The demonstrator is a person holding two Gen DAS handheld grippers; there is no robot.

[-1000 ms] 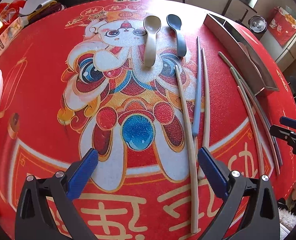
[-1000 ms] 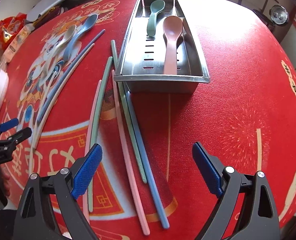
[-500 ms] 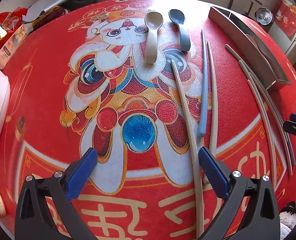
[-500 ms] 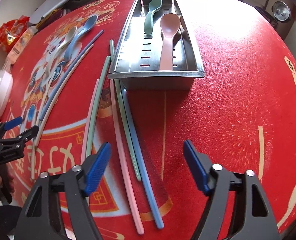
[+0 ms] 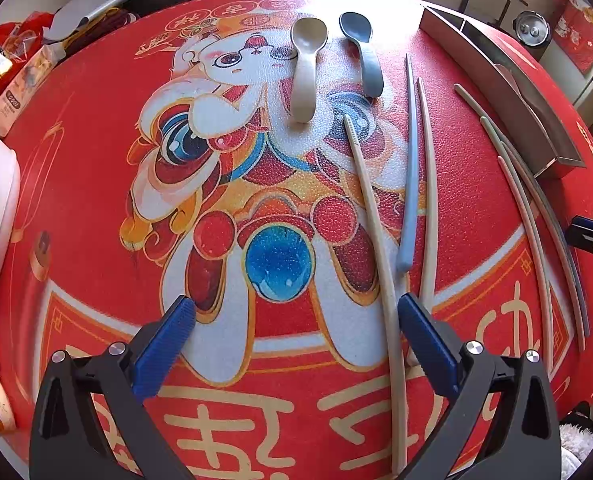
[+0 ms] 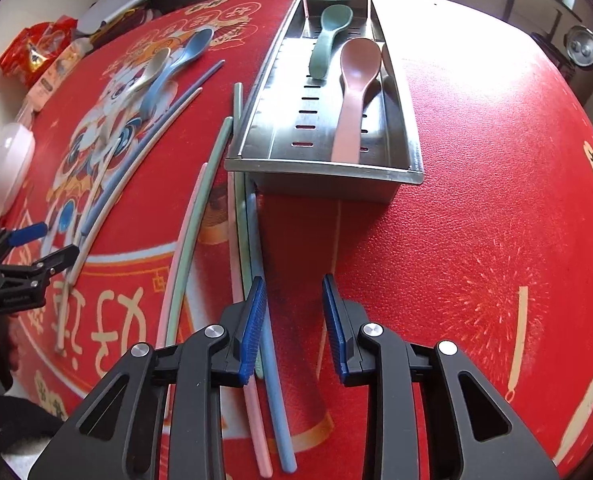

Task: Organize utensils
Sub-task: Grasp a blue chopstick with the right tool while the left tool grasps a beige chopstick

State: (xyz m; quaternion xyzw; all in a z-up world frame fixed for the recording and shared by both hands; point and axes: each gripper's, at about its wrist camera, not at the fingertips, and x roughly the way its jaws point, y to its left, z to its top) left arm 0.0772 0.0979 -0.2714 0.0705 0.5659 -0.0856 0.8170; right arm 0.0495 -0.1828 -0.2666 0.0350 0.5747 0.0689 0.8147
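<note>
Left wrist view: the left tool (image 5: 294, 330) is being held with its jaws wide apart and nothing clamped, low over the red tabletop (image 5: 76, 208). 1 beige chopstick (image 5: 376, 240) is being straddled, running between the 2 pads close to the right one. A second beige chopstick (image 5: 430, 184) and a blue chopstick (image 5: 410, 168) are lying just beside it, their near ends crowding the right pad. If these jaws were closed here, 2 or 3 sticks are likely to be pinched at once, or 1 rolled aside. A beige spoon (image 5: 305, 68) and a blue-grey spoon (image 5: 362, 56) are lying farther off, untouched.

Right wrist view: the jaws of the right tool (image 6: 292, 320) are closing, and only bare cloth is being seen between the pads. The light-blue chopstick (image 6: 270, 340) and the pink chopstick (image 6: 240, 288) are lying under and outside the left pad, so the closing grip is likely to be wasted on nothing, or the sticks nudged sideways. The steel utensil tray (image 6: 324, 168) is standing ahead, with a green spoon (image 6: 328, 36) and a pink spoon (image 6: 354, 92) already inside. 2 green chopsticks are lying against its left wall and corner, where a dragged stick could be jammed.
</note>
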